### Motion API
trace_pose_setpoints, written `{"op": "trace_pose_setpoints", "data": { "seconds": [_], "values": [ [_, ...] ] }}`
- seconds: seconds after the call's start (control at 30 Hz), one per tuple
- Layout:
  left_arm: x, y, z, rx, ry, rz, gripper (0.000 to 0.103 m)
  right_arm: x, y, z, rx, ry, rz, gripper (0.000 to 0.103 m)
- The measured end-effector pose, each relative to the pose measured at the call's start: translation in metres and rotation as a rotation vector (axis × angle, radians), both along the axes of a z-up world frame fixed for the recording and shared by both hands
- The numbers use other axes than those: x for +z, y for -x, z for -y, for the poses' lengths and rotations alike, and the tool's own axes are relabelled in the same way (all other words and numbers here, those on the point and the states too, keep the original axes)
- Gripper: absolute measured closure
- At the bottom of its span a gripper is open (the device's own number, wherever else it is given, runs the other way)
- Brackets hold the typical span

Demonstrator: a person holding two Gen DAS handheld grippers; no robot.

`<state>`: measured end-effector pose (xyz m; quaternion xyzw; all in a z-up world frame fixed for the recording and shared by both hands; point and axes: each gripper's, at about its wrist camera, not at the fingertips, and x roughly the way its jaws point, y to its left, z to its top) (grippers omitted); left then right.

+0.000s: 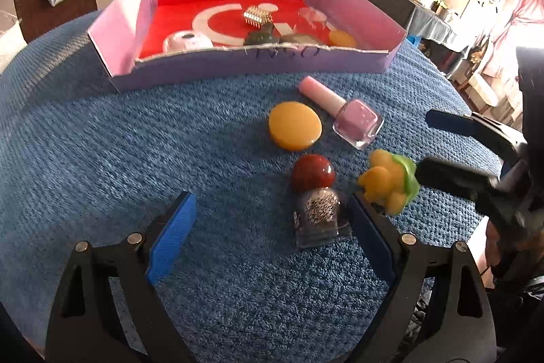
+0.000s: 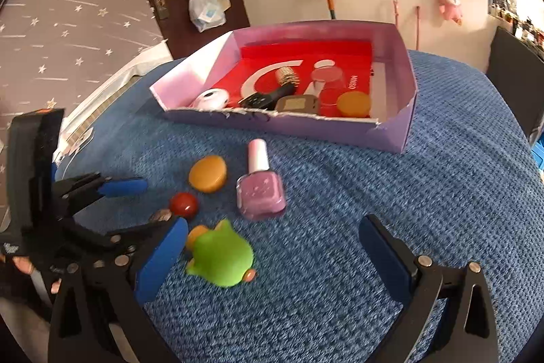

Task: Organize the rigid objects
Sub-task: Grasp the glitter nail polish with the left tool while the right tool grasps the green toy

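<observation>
On the blue cloth lie a yellow disc [image 1: 294,125] [image 2: 207,173], a pink nail polish bottle [image 1: 343,111] [image 2: 261,186], a red ball [image 1: 313,172] [image 2: 184,204], a dark glitter bottle [image 1: 321,216] and a green-and-yellow toy [image 1: 391,181] [image 2: 221,254]. My left gripper [image 1: 272,220] [image 2: 159,203] is open and empty, its right finger next to the glitter bottle. My right gripper [image 2: 272,257] [image 1: 425,142] is open and empty, with the toy just inside its left finger.
A purple box [image 1: 238,65] [image 2: 292,128] with a red floor stands at the back of the cloth. It holds a white round case [image 1: 186,41], a gold comb [image 1: 257,16], a yellow disc [image 1: 342,38] and dark items. A black chair [image 2: 513,70] stands behind.
</observation>
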<state>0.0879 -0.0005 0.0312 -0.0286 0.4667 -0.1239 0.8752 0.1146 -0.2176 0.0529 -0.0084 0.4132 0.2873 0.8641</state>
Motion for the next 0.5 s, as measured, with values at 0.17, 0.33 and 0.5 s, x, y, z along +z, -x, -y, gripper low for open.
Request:
{"op": "trace_pose_setpoints", "data": {
  "seconds": [0.17,0.33,0.5],
  "values": [
    [-0.001,0.001,0.004,-0.011,-0.022,0.016,0.017,-0.006,0.012,-0.007,0.075,0.01,0.002,0.0],
    [0.0,0.001,0.013,-0.053,-0.018,0.034,0.037,-0.017,0.016,-0.019,0.113,0.06,0.006,0.011],
    [0.002,-0.001,0.019,-0.101,0.037,0.027,0.073,-0.025,0.017,-0.025,0.143,0.069,0.02,0.026]
  ]
}}
